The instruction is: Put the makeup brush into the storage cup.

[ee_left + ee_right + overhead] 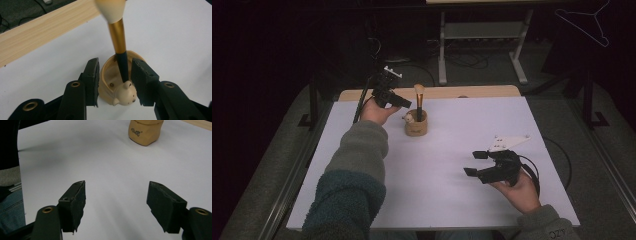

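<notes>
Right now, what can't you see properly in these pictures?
- Brush: left gripper view, the bristle tip is blurred and cut by the top edge.
- Brush's bottom end: left gripper view, hidden inside the bear holder.
- Holder's writing: right gripper view, too small to read; the holder's top is cut off.
- Left gripper: high view, too dark to judge its gap.

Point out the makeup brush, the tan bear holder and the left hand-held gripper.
makeup brush [117, 35], left gripper view, on its gold ferrule.
tan bear holder [416, 128], high view, on its front wall.
left hand-held gripper [113, 75], left gripper view, midway between its fingertips, which flank the holder.
</notes>
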The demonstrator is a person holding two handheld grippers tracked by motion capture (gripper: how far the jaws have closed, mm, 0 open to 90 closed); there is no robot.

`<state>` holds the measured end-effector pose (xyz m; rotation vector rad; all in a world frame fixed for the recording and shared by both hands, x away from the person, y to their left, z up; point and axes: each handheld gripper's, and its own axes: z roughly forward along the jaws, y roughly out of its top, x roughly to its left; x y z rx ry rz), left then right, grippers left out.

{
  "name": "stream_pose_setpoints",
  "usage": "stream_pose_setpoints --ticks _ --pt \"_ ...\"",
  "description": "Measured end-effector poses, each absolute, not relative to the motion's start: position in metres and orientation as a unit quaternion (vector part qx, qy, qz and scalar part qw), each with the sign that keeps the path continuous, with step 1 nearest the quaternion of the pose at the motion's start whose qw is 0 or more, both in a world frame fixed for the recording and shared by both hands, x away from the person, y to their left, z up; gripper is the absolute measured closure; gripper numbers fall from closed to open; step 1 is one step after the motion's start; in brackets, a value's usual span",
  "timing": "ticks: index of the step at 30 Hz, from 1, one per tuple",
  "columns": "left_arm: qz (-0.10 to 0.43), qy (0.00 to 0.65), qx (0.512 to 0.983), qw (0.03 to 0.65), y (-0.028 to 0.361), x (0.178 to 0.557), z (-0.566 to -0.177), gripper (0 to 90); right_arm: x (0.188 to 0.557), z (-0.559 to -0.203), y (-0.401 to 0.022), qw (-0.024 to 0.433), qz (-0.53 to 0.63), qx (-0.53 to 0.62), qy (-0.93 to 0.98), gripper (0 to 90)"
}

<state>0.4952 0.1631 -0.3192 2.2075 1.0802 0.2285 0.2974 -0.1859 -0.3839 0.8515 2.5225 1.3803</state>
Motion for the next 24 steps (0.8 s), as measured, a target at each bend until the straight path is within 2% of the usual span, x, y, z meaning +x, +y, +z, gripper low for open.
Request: stream_pose_setpoints --ticks 16,24 --pt "0.095 0.394 0.840 0.360 0.191 0.458 -0.312 51.7 0.298 -0.380 -0.196 0.095 0.459 0.306 0.829 28.0" --pt "0.101 0.386 0.840 0.368 0.205 0.435 -0.315 45.4 0.299 -0.381 -0.198 0.099 0.457 0.313 0.827 27.2"
